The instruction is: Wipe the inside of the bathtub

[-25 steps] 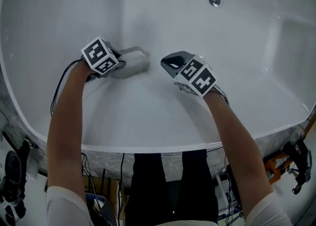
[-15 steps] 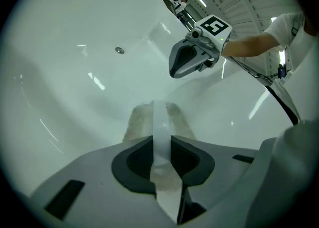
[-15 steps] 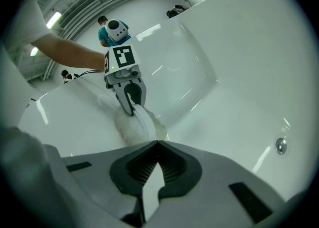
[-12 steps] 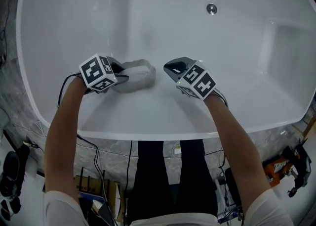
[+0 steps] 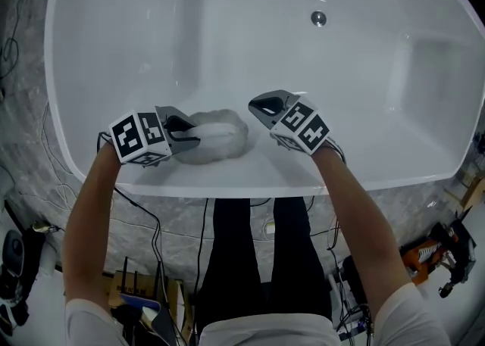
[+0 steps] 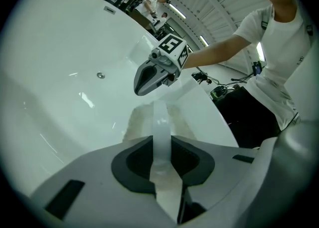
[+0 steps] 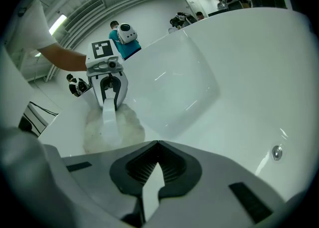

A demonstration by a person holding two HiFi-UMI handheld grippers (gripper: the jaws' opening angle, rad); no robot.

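Observation:
The white bathtub (image 5: 265, 42) fills the head view. A fluffy white cloth (image 5: 225, 138) lies on the tub's near inner wall, just inside the rim. My left gripper (image 5: 189, 134) is shut on the cloth, with a white strip of it clamped between the jaws (image 6: 160, 137). The cloth (image 6: 143, 122) spreads on the wall beyond the tips. My right gripper (image 5: 261, 104) hovers to the right of the cloth, shut and holding nothing, apart from it. In the right gripper view the left gripper (image 7: 109, 103) presses down on the cloth (image 7: 94, 133).
The round drain (image 5: 319, 17) sits at the far side of the tub floor. A moulded recess (image 5: 424, 72) shapes the tub's right end. Cables and gear (image 5: 447, 257) lie on the floor outside the near rim (image 5: 250, 187), beside the person's legs (image 5: 250, 261).
The left gripper has dragged the cloth toward me, up the near wall close to the rim. The right gripper has come back alongside it. Both stayed shut.

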